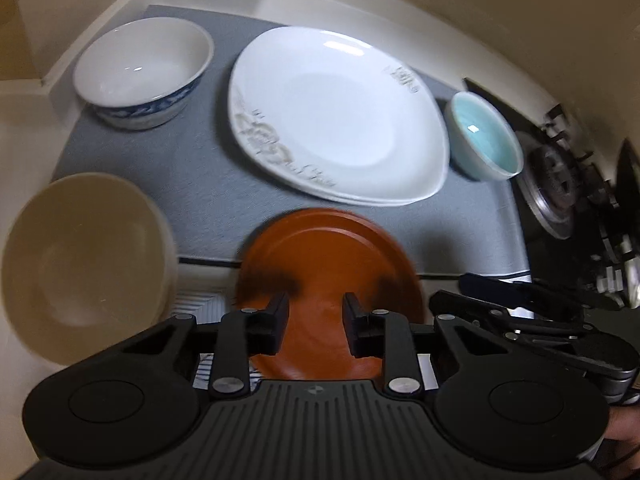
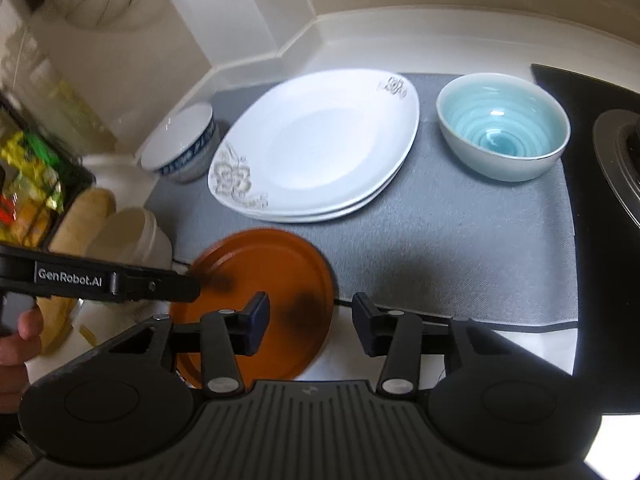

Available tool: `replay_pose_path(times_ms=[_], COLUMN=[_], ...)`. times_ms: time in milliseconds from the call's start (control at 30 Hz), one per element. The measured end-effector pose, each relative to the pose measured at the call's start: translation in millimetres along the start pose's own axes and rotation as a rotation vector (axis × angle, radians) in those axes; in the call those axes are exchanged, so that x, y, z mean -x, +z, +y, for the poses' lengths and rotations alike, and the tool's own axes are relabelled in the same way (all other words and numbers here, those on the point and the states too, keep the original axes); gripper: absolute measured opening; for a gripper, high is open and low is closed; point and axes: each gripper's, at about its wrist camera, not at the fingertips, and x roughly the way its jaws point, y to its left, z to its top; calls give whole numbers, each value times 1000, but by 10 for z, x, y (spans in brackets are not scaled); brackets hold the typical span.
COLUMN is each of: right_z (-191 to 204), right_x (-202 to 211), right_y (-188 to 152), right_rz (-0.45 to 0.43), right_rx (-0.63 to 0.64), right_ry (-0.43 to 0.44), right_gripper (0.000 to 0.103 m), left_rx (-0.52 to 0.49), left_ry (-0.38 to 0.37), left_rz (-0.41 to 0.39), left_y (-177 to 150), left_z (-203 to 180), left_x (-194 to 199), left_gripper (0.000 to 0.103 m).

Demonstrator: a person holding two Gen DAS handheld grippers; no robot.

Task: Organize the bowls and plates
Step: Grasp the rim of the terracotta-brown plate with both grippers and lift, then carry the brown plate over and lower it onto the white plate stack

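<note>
The orange plate lay half off the grey mat's near edge. Both the left gripper and right gripper hovered with jaws apart, empty; a careless nudge could have slid it off the surface.

Left gripper and right gripper (jaws apart, empty).
</note>
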Motion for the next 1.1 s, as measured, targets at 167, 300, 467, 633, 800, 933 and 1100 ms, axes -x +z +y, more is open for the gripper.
replay_pose_path(times_ms=[167,300,467,633,800,933,1100], right_z=[37,18,26,2,-210,-319,-304], right_x=[-144,-196,-261,-156,73,39,20], right_y=[-68,-107,-167,-181,-202,-232,-229], right_rz=[37,47,75,82,70,92,69], right_rx=[25,41,50,80,35,-22,-49], right_ry=[-23,-59,-36,-78,-84,-80,-38], right_gripper=[46,32,18,15,14,15,31], left_rx=[20,27,-16,60,77,80,80], left_ry=[11,32,129,58,-26,-17,-14], left_rz=[6,5,45,87,120,142,152], left_y=[-39,-53,-63,-44,-108,-76,-43], left_z=[55,71,49,166,198,170,151], left_x=[-15,-39,-265,-303,-299,-385,-397], left_gripper=[60,68,27,9,10,10,11])
